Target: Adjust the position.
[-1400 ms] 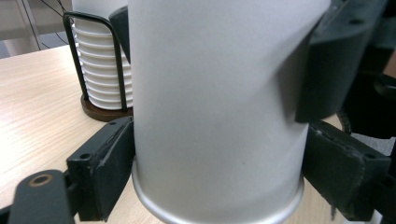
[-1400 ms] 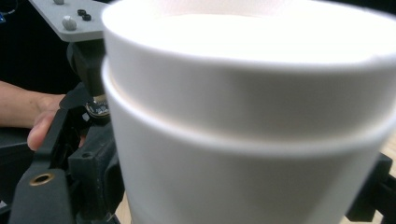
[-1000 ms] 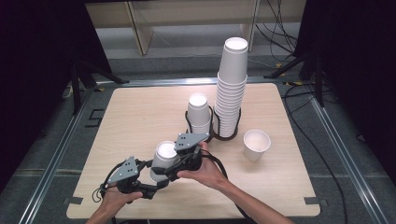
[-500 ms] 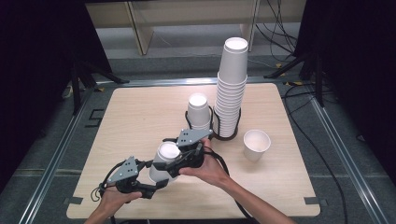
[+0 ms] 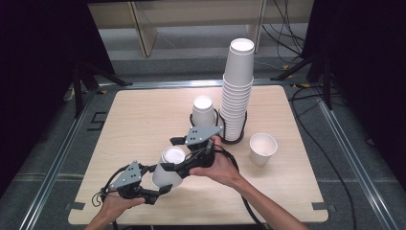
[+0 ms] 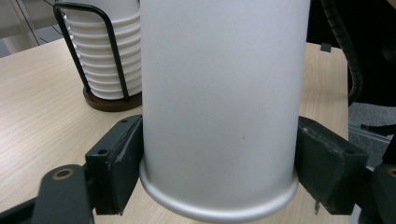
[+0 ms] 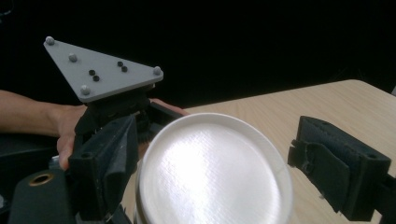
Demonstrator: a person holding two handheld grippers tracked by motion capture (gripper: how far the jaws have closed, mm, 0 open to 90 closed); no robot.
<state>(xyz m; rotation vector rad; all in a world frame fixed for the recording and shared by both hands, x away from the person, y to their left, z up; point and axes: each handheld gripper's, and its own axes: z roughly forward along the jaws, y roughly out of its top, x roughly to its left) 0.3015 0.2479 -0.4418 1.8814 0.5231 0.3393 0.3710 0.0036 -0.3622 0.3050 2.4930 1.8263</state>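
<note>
Cup (image 5: 170, 167), inverted paper, light and crushable, near-left on table (image 5: 143, 115); clamped by left gripper (image 5: 160, 184) near rim; right gripper (image 5: 168, 167) released astride base. Best gripped gently, low on wall.

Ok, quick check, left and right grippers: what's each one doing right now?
Left gripper: jaws just closed, shut on the upside-down paper cup.
Right gripper: open, jaws either side of the cup's base, right pad clear of it.
</note>
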